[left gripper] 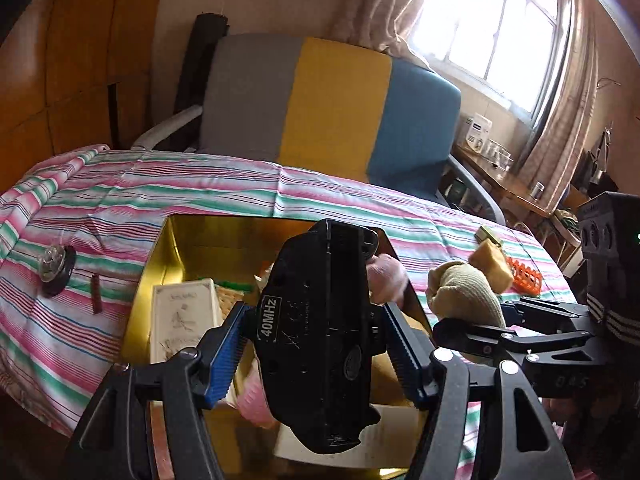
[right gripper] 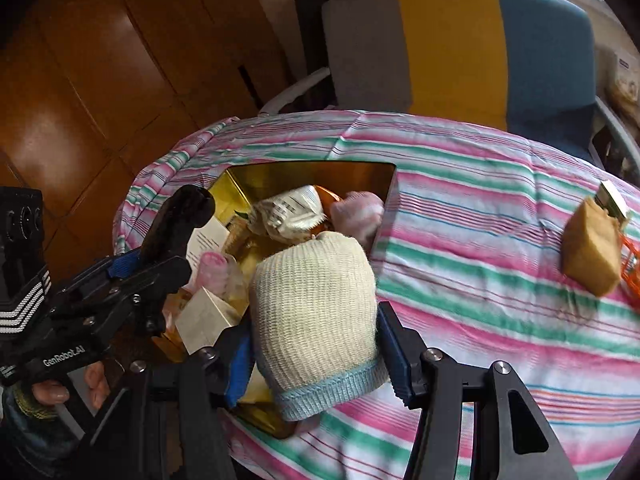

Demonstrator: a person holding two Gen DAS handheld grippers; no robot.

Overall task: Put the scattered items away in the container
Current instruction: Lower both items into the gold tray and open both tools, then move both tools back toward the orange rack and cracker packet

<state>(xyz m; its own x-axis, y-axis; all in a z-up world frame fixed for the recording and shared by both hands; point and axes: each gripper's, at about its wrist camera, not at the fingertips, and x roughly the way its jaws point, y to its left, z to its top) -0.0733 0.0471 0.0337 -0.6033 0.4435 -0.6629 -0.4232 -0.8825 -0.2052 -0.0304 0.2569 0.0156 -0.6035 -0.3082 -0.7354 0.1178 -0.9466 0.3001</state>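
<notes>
Striped bedding (left gripper: pixel 168 196) in pink, green and white covers the surface, with a grey, yellow and blue chair (left gripper: pixel 332 108) behind it and a bright window beyond. On the cloth sits a gold tin (left gripper: pixel 176 248) — the container — already crowded with small boxes, a packet and pink bits.

Both tools hang over it. The left gripper (left gripper: pixel 320 344) has its blue pads clamped on the sides of a black remote (left gripper: pixel 324 332), which stands lengthwise between the fingers, directly above the tin's contents. The right gripper (right gripper: pixel 316 344) is clamped on a cream knitted sock (right gripper: pixel 316 304) with a pale blue cuff, hanging over the tin's near right corner.

Beyond the right fingers a tan pouch (right gripper: pixel 592 252) and an orange thing (right gripper: pixel 632 272) lie loose on the cloth; off past the left fingers lies a round glass piece (left gripper: pixel 54 264).

Risks, as I judge them: the two tools are close together and could knock — and the sock, let go where it is, could catch the rim and slide outside. The tin is already heaped, so the remote may sit proud or roll off.
</notes>
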